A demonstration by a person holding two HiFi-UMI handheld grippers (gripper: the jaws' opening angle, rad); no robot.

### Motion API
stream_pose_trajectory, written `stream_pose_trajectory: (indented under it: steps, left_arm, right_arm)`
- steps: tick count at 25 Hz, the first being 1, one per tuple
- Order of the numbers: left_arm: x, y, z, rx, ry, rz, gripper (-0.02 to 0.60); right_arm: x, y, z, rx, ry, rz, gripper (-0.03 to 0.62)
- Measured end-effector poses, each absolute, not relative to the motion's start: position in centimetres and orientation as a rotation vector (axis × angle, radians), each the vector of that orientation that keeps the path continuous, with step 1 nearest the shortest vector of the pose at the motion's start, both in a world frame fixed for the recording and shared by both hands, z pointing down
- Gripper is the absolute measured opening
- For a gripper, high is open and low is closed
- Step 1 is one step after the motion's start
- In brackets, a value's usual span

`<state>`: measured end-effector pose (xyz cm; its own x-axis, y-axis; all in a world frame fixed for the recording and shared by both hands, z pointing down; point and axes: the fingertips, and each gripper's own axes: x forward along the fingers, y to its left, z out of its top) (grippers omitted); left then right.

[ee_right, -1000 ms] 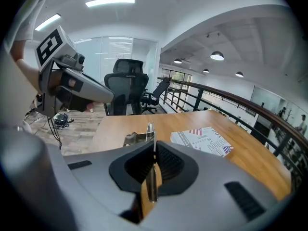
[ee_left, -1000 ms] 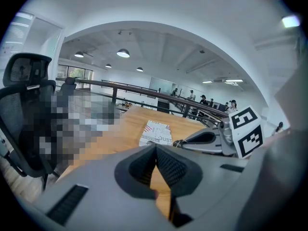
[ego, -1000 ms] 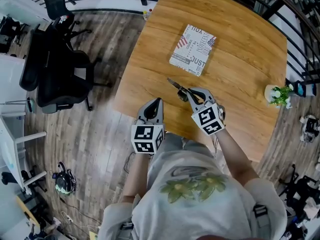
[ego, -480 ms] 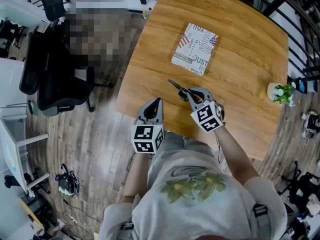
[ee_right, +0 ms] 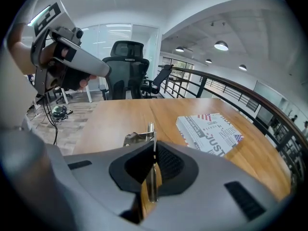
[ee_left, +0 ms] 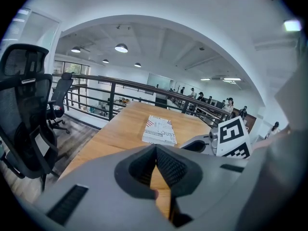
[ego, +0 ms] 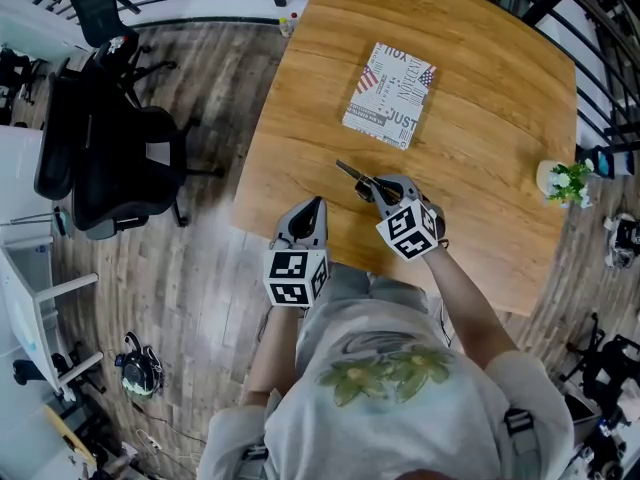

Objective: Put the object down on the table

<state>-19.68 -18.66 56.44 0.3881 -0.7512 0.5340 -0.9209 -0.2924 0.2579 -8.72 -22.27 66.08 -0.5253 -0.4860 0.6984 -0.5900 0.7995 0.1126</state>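
Head view: the right tongs (ego: 381, 187) are clenched on a pair of scissors (ego: 353, 172) over the near part of the wooden table (ego: 480, 118). The metal blades stick out forward and to the left, toward a book with a newsprint-style cover (ego: 390, 96) lying flat farther up the table, well apart from them. Whether the scissors touch the wood cannot be told from here. The left tongs (ego: 316, 202) hang just beside the table's near edge, left of the right ones. A small potted plant (ego: 566, 182) stands at the table's right edge, and a black office chair (ego: 125, 163) sits on the plank floor to the left.

Left gripper view: the left tongs are pressed together at their tips with nothing between them. Beyond them lie the tabletop and the book, with a dark railing (ee_left: 120, 84) behind.

Right gripper view: the ribbed pads are closed on the scissors – thin metal seen edge-on, rising between them over the wood. The book lies ahead to the right
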Motion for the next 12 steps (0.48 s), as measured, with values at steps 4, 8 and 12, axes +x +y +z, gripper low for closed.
stream_pose_trajectory:
  steps: [4,8,12]
  left_arm:
    - [-19.9,-18.9,56.8,2.124,-1.418,0.423,0.012]
    - [-19.9,-18.9,57.2,2.117,-1.409,0.422,0.012]
    - [-19.6,-18.7,57.3,2.113,-1.394,0.416,0.012]
  right_arm:
    - [-9.0,-22.3,67.1,0.768,-2.192,0.118,0.012]
    - [-9.2,-22.2,68.1,0.733,-2.160,0.066,0.012]
    - [-9.4,-21.8,68.9,0.714,-2.137,0.044,0.012]
